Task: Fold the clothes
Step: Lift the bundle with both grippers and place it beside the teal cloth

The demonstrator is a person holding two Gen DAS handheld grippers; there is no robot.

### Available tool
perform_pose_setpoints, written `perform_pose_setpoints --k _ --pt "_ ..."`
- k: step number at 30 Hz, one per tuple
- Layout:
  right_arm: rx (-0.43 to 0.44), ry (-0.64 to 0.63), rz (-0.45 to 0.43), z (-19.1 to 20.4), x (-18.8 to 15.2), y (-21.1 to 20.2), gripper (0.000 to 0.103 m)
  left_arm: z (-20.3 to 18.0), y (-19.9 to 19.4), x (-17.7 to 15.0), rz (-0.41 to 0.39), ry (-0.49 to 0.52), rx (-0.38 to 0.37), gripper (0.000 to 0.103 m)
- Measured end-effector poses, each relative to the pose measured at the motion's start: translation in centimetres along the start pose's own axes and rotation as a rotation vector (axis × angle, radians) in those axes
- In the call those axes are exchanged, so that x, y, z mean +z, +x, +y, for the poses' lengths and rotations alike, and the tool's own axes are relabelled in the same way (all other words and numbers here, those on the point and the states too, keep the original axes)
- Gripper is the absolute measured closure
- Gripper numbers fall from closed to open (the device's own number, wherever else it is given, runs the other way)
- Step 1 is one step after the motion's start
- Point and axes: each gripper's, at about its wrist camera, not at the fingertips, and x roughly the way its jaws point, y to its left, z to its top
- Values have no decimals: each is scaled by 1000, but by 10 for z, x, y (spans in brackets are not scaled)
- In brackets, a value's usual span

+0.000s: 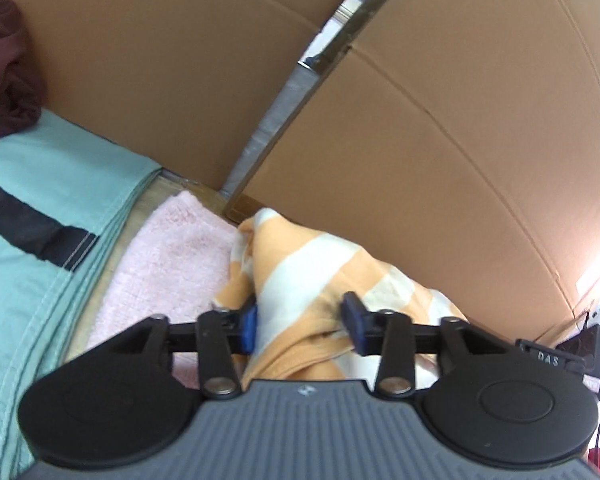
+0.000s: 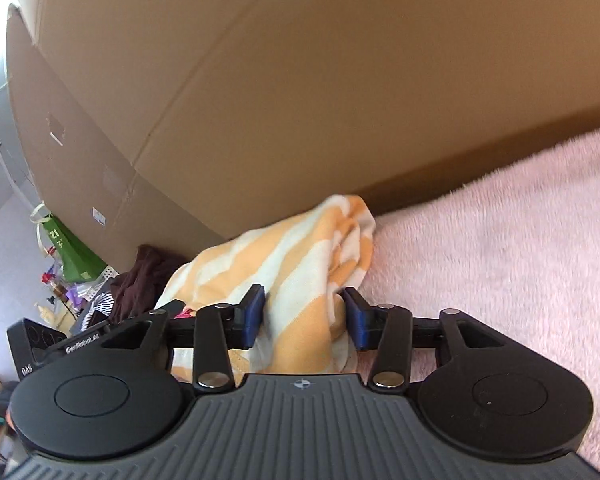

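Observation:
An orange and white striped cloth [image 1: 300, 268] lies bunched on a pink fluffy towel [image 1: 168, 248], close against a cardboard box. My left gripper [image 1: 300, 326] has its blue pads [image 1: 249, 328] pressed on either side of a thick fold of this cloth. In the right wrist view the same striped cloth [image 2: 296, 252] rises in a heap between the blue pads [image 2: 254, 312] of my right gripper [image 2: 306, 316], which is shut on another bunch of it. The pink towel [image 2: 500, 248] spreads out to the right there.
Tall cardboard boxes [image 1: 440, 120] [image 2: 300, 80] wall off the far side. A teal garment [image 1: 40, 184] with a black strap lies at the left, a maroon garment [image 1: 4, 68] behind it. A dark brown garment [image 2: 148, 276] and a green bag [image 2: 74, 256] sit at the left.

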Motion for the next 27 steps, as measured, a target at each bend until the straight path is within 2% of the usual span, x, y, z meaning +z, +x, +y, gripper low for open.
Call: perform_pose_setpoints --k 3,4,6,8,10,13,16,17,18,19,21,23,25,27 --pt "-45 1 -16 3 1 -11 56 -2 -7 -1 -15 22 34 42" --pt "-86 -36 -50 8 4 -19 53 -9 -15 -3 -75 73 75 44" --pt "-144 -105 -157 18 5 -37 54 -24 -32 -7 -207 185 162 49" --pt "-141 -164 -259 29 4 -52 56 -40 -49 -12 -340 297 249 51" --pt "-95 -210 -286 39 2 -55 57 -48 -58 -15 -396 295 118 51" --pt "-39 -239 -204 46 -2 -42 65 -52 -33 -17 -234 254 -3 51" --pt "-54 -280 -104 47 -9 -28 67 -45 -21 -17 -130 229 -24 51" --pt "-70 -303 -74 48 -12 -25 69 -43 -18 -17 -96 221 -30 45" --pt "-86 -327 -45 49 -14 -22 70 -40 -14 -17 -63 212 -36 33" --pt "-101 -357 -29 52 -14 -22 71 -38 -10 -17 -29 204 -42 26" --pt "-131 -414 2 59 -14 -24 71 -33 -3 -17 39 188 -54 19" --pt "-139 -414 -1 58 -16 -26 72 -40 1 -15 46 236 -31 17" --pt "-149 -436 -7 53 -18 -31 72 -40 1 -16 45 239 -31 17" --pt "-156 -456 -2 64 -16 -21 72 -40 0 -16 44 240 -33 17"
